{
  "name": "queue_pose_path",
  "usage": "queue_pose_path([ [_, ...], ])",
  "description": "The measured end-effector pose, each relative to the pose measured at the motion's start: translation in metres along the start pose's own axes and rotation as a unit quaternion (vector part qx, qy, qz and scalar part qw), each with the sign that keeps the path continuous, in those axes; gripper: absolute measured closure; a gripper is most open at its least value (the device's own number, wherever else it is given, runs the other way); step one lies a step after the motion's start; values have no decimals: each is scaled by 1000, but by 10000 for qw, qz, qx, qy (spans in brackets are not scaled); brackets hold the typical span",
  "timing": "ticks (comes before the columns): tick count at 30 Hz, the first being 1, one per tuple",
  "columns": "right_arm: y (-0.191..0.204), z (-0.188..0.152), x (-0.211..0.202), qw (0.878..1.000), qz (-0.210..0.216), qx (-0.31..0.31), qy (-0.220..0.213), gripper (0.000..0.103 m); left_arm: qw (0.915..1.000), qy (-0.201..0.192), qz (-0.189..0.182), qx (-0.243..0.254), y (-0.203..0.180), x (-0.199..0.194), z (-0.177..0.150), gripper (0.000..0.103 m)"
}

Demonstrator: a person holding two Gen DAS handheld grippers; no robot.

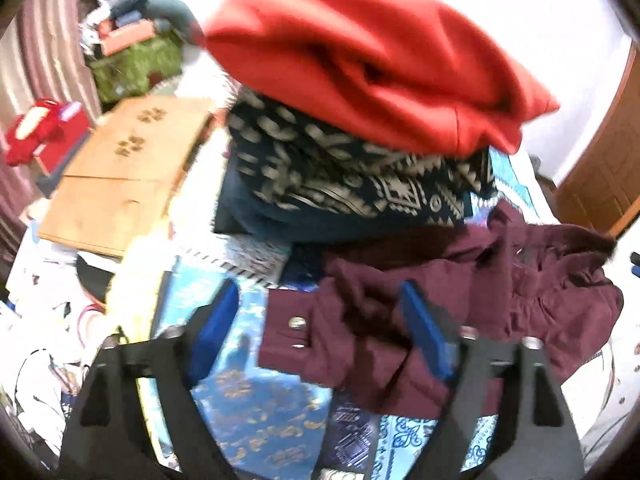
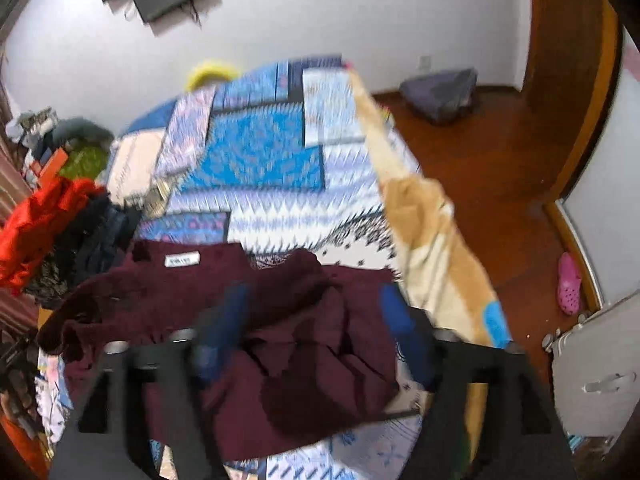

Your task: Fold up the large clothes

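Note:
A crumpled maroon garment (image 1: 460, 280) with metal snap buttons lies on the patterned blue bedspread (image 1: 256, 400). It also shows in the right wrist view (image 2: 224, 300), with a white neck label. My left gripper (image 1: 320, 328) is open, its blue fingers (image 1: 216, 332) wide apart just above the garment's left edge. My right gripper (image 2: 316, 332) is open and hovers over the middle of the garment. Neither holds cloth.
A pile with a red garment (image 1: 380, 60) on a dark patterned one (image 1: 340, 168) sits behind the maroon garment. A wooden board (image 1: 120, 172) lies left. The bed's right edge (image 2: 432, 240) drops to a wooden floor with a pink shoe (image 2: 568, 284).

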State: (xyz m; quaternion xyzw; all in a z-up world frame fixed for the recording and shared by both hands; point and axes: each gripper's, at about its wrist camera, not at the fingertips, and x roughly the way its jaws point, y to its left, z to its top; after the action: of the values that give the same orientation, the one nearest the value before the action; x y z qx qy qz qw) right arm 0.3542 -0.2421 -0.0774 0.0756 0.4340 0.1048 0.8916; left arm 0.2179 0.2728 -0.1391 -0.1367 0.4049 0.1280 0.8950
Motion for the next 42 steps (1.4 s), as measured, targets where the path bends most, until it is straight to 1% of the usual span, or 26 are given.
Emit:
queue_pose_path([
  [1,-2,-5,-6,10000,42,46,-29,20,9999,-105,43,-88,5,-8,-5,6],
  [3,-7,-16,-7,9996,157,202,125,19,9997,-72,2,-244,12,-13,-15,6],
  [6,-14,-35,4,9970,356,521,444,19,9981,363,-207,-443,17,4,-36,6],
  [9,-21,-56,21,9918,532,860,779,19,9923,806,-516,-789,19,23,-60,6],
  [11,-25,-65,31,9871,657,1112,950,19,9828,1109,-953,-1131,19,37,-75,6],
  [13,-30,-72,39,9818,773,1385,1044,19,9732,1287,-1256,-1436,17,49,-83,6],
  [16,-33,-75,48,9752,962,1700,1040,19,9632,1396,-1510,-1731,13,65,-84,6],
  [19,-28,-68,53,9755,1065,1701,902,19,9540,1290,-1774,-2044,11,76,-80,6],
  [20,-26,-66,56,9760,1062,1682,889,17,9485,1295,-1891,-2185,12,82,-79,6],
  [22,-21,-63,61,9781,943,1644,860,17,9350,1450,-2029,-2522,12,94,-80,6],
  [24,-18,-63,65,9817,816,1537,774,24,9197,1626,-2233,-2791,11,109,-86,6],
  [25,-17,-64,65,9833,754,1493,719,26,9147,1677,-2342,-2833,10,115,-88,6],
  [26,-17,-64,63,9841,729,1472,673,34,9134,1622,-2357,-2896,9,117,-90,7],
  [27,-17,-65,61,9845,729,1458,653,44,9156,1555,-2296,-2913,8,115,-90,14],
  [28,-18,-66,59,9844,796,1435,628,50,9186,1552,-2225,-2876,6,113,-89,22],
  [29,-18,-66,56,9845,855,1410,600,56,9252,1518,-2112,-2764,3,110,-88,29],
  [30,-17,-66,51,9855,886,1329,572,61,9321,1475,-1993,-2639,1,106,-87,40],
  [31,-15,-66,48,9865,899,1261,531,65,9395,1416,-1895,-2477,-3,100,-85,52],
  [32,-13,-66,42,9876,904,1187,493,69,9438,1361,-1867,-2364,-6,94,-83,57],
  [33,-10,-66,38,9884,903,1123,483,71,9485,1287,-1838,-2238,-9,84,-80,66],
  [34,-7,-66,31,9890,939,1051,446,72,9532,1210,-1804,-2104,-12,76,-76,72],
  [35,-4,-66,21,9893,1002,978,403,73,9589,1099,-1758,-1938,-15,64,-72,74],
  [38,3,-71,-2,9907,1098,740,326,74,9710,807,-1690,-1487,-23,28,-65,76],
  [40,6,-79,-12,9917,1095,557,377,74,9747,708,-1670,-1306,-24,13,-63,76],
  [42,9,-88,-14,9924,1048,330,552,72,9778,690,-1589,-1178,-23,3,-64,76],
])
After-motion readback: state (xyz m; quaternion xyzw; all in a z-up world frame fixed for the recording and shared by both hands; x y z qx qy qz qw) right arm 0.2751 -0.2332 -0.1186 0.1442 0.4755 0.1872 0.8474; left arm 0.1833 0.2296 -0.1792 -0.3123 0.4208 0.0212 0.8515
